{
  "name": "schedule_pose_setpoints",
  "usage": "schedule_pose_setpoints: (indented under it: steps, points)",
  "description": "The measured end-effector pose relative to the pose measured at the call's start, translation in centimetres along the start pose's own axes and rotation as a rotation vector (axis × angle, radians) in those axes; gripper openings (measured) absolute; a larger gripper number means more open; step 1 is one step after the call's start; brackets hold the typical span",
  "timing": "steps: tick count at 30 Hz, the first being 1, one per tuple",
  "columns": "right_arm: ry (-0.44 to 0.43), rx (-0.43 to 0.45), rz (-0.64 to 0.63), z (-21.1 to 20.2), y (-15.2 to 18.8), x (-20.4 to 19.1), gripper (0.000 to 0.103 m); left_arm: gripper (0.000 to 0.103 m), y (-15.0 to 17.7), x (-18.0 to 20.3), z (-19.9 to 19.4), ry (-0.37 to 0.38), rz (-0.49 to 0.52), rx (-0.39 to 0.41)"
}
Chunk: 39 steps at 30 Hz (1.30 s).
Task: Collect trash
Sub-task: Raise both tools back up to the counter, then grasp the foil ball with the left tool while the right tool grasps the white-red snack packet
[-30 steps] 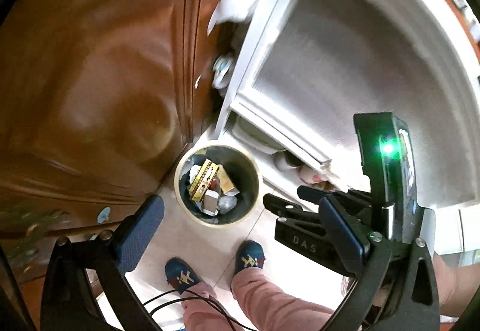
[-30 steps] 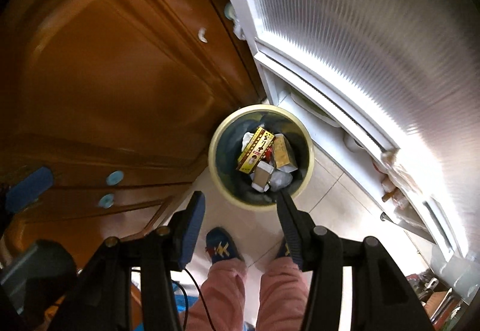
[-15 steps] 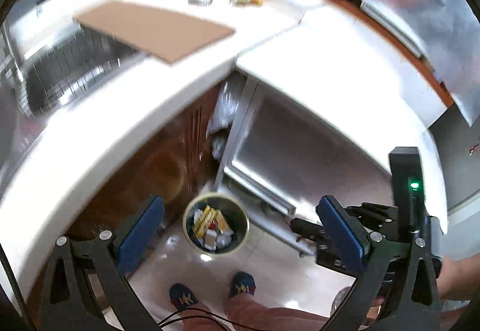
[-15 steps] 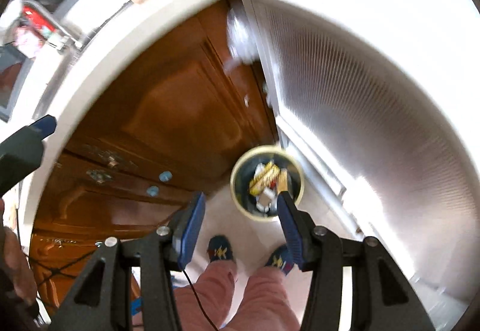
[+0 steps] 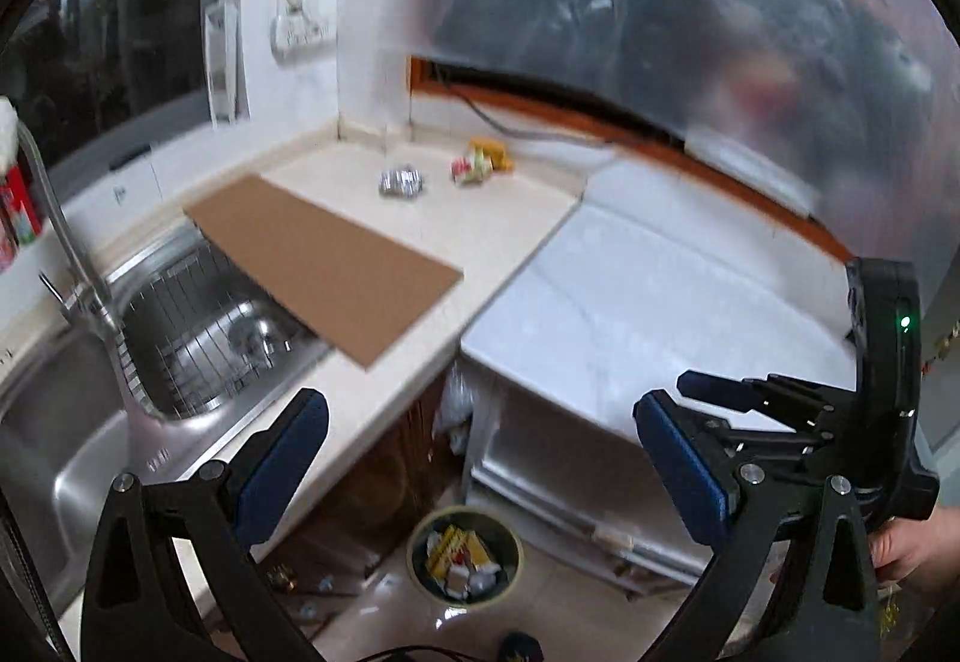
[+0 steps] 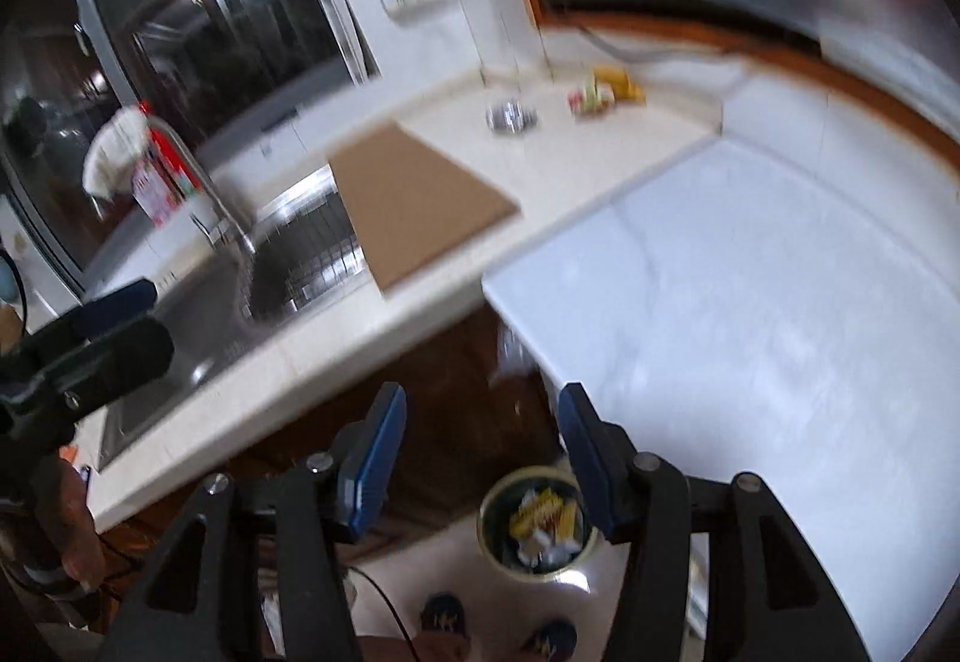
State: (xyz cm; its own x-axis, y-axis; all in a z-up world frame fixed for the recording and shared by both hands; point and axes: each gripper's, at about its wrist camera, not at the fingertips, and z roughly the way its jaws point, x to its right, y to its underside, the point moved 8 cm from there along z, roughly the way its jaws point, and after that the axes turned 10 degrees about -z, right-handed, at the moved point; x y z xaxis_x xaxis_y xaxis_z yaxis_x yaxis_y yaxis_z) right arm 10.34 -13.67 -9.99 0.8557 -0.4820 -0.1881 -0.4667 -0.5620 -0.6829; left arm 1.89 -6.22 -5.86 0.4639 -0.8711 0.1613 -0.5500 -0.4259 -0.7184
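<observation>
Cardboard sheet (image 5: 327,266) overhangs the steel sink (image 5: 90,422) on the pale countertop (image 5: 498,224).

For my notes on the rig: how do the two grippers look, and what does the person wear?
Both grippers are black frames with silver bolts and blue pads on the fingers. The left gripper has wide triangular arms; a thin black cable runs below it. The right gripper looks the same, and its body carries a green light. The person wears dark blue slippers with a yellow pattern.
</observation>
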Motion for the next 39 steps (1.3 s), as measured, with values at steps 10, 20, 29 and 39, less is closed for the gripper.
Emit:
schedule_pose_setpoints:
  steps: [10,20,29,39]
  points:
    - [0.0,0.161,-0.1,-3.1,-8.3,1.6,0.055,0.102,-6.6,1.1,-1.7,-0.077,-0.001,0.082]
    - [0.018,0.169,-0.046,0.3,-14.8,5.8,0.056,0.102,-12.8,0.0,3.3,-0.125,0.025,0.046]
    - [0.096,0.138,0.023,6.6,-19.9,9.7,0.056,0.102,-19.6,-2.8,14.0,-0.045,-0.049,-0.065]
    - [0.166,0.064,0.126,18.4,-24.6,14.0,0.056,0.102,-24.5,-7.0,31.5,-0.019,-0.144,-0.197]
